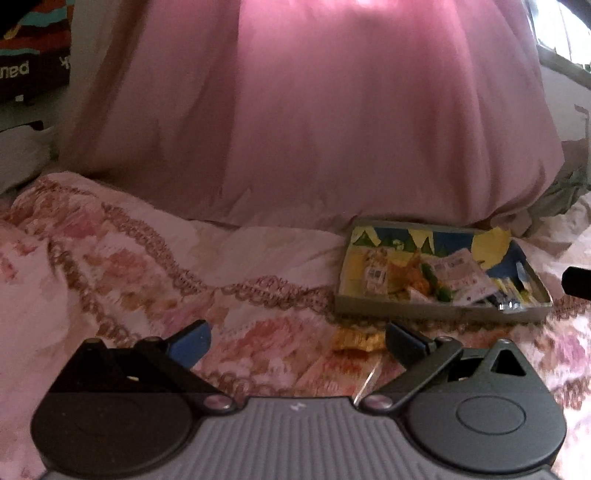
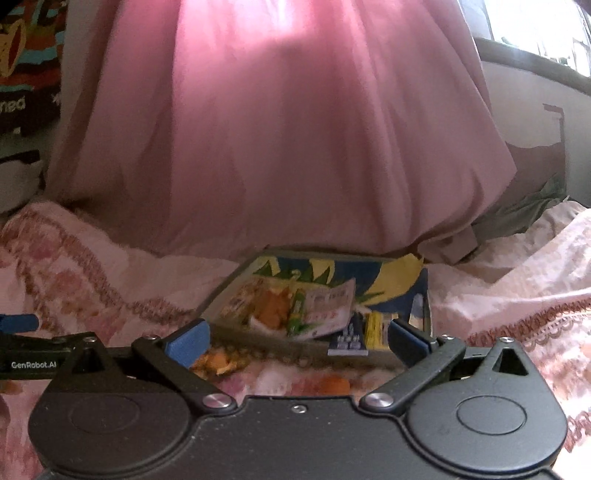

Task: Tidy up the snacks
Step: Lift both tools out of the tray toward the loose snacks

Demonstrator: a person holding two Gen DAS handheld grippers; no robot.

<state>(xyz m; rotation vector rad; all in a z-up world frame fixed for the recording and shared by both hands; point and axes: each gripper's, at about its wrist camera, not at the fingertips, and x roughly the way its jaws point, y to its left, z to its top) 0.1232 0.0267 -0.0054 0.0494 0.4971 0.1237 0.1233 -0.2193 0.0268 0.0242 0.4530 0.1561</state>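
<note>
A shallow box [image 1: 439,313] with a blue and yellow printed inside lies on the floral bedspread, right of centre in the left wrist view. It holds several snack packets [image 1: 458,280]. My left gripper [image 1: 297,341] is open and empty, low over the bedspread, left of and nearer than the box. A yellow-orange packet [image 1: 356,339] lies on the bed just inside its right finger. My right gripper [image 2: 297,341] is open and empty, right in front of the box [image 2: 236,280]. Orange snack packets [image 2: 218,362] lie on the bed between its fingers.
A big pink pillow [image 1: 314,110] rises directly behind the box. The floral bedspread [image 1: 129,258] spreads to the left. A dark printed bag [image 1: 33,48] stands at the far left. A window [image 2: 535,33] is at the upper right.
</note>
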